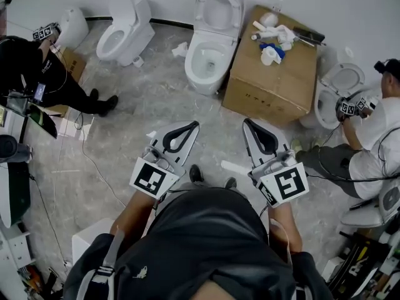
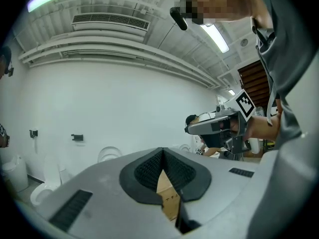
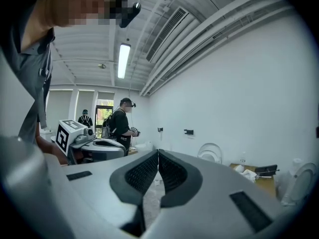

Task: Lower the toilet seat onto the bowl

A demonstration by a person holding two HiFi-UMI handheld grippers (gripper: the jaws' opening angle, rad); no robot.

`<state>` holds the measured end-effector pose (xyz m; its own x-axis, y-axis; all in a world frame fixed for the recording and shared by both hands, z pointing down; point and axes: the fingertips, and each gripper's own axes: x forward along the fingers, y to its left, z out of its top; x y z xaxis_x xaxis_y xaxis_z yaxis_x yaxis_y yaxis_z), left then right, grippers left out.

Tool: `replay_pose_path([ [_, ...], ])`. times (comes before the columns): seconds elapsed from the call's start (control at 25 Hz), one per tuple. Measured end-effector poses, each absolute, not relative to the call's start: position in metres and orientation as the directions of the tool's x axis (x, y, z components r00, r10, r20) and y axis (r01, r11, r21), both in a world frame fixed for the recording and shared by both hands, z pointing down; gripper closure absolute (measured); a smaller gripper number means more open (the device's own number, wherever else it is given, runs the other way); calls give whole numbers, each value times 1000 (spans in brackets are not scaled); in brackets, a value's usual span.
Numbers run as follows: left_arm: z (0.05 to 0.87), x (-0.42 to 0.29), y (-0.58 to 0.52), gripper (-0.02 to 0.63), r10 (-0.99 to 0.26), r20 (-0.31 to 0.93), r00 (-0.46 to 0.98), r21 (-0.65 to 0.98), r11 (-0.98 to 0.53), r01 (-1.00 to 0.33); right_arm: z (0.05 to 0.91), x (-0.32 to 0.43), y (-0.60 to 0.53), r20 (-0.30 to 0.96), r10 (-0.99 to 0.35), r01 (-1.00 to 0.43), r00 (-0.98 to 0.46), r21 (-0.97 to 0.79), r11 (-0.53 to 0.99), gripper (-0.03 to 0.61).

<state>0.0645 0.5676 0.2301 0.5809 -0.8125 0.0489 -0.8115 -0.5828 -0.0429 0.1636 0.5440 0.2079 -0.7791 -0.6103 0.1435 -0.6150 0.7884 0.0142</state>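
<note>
A white toilet [image 1: 209, 61] stands against the far wall, its seat [image 1: 219, 5] and lid raised upright. In the head view both grippers hover low over the marble floor, well short of the toilet. My left gripper [image 1: 194, 124] points toward the bowl; its jaws are closed together with nothing between them. My right gripper [image 1: 245, 121] is beside it, also shut and empty. In the left gripper view the closed tips [image 2: 162, 151] aim at the wall, with the raised seat [image 2: 109, 154] to their left. The right gripper [image 3: 158, 152] sees the raised seat [image 3: 210, 152] to its right.
A cardboard box [image 1: 269, 74] with white parts on top sits right of the toilet. Another toilet [image 1: 122, 33] stands at the far left, a third [image 1: 337, 86] at the right. A person in black [image 1: 37, 74] crouches left, a person in white [image 1: 375, 136] right. Cables cross the floor.
</note>
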Motion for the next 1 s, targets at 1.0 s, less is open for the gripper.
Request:
replay_pose_path([
  [1.0,233,51,478,609,-805,41,592,-30,-593,-805,207,156,450,174,-614,-621,-770,22,784,571],
])
